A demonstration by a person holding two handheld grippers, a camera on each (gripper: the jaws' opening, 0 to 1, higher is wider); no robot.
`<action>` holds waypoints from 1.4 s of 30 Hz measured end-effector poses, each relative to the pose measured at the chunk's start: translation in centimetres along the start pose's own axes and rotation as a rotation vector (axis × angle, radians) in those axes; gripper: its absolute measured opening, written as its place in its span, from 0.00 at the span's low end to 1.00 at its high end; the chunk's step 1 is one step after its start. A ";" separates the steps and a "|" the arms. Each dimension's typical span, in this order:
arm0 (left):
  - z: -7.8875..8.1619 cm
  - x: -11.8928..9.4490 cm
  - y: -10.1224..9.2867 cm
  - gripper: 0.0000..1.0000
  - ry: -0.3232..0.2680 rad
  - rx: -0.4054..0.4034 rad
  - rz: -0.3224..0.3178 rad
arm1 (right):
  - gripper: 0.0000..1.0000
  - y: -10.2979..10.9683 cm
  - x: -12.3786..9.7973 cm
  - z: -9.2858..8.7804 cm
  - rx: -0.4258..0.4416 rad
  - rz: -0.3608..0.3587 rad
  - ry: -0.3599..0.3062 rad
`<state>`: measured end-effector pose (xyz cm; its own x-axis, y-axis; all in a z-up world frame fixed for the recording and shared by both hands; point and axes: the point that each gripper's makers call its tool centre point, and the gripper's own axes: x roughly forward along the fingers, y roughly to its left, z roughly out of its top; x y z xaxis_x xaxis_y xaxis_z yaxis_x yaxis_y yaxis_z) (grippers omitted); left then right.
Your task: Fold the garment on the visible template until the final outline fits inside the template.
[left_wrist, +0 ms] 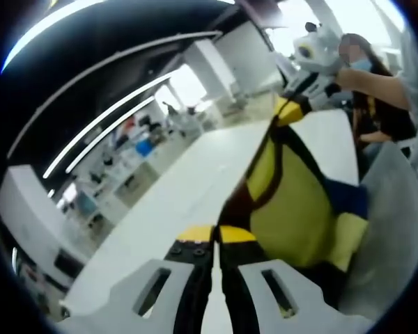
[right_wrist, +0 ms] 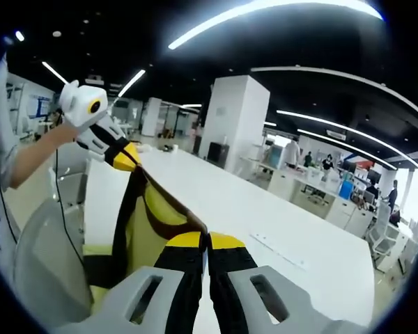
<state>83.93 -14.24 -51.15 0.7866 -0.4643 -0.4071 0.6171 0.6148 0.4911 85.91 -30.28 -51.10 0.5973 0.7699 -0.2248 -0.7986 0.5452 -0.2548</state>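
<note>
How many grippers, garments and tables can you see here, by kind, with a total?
Grippers: 2, the left gripper and the right gripper, each shut on the garment
Garments: 1, the yellow, brown and blue garment, held up stretched between them
Tables: 1, the white table
Total: 4

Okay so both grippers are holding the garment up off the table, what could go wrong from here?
1. Each gripper, left and right, pinches only a thin edge of the yellow and brown garment, so it might slip free.
2. The garment hangs lifted above the white table, so it could land bunched or off target when lowered.
</note>
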 end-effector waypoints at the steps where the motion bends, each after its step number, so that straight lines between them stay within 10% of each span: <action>1: -0.2 0.4 0.2 0.00 0.003 -0.007 -0.003 | 0.02 -0.3 0.3 -0.3 0.004 0.000 0.004; 42: -9.9 17.1 2.8 0.00 0.189 -0.183 -0.174 | 0.02 -8.4 11.1 -12.8 0.134 -0.024 0.218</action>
<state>98.88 -14.17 -64.40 0.6409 -0.4564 -0.6173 0.7142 0.6492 0.2615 100.21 -30.53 -63.50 0.6062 0.6743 -0.4217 -0.7781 0.6126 -0.1389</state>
